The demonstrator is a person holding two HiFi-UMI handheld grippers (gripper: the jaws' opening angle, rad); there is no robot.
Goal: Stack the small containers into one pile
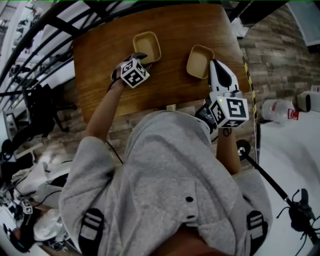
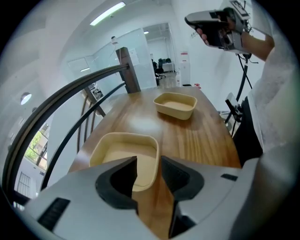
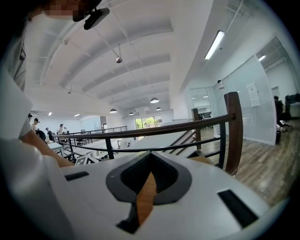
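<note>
standing mouth-up — left container, right container — long sides roughly parallel.

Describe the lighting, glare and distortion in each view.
Head view: dim, fisheye-bent, dark at the corners. Left gripper view: bright; a ceiling light glares off the table beyond the near container. Right gripper view: the strip light blows out; the railing bows.
</note>
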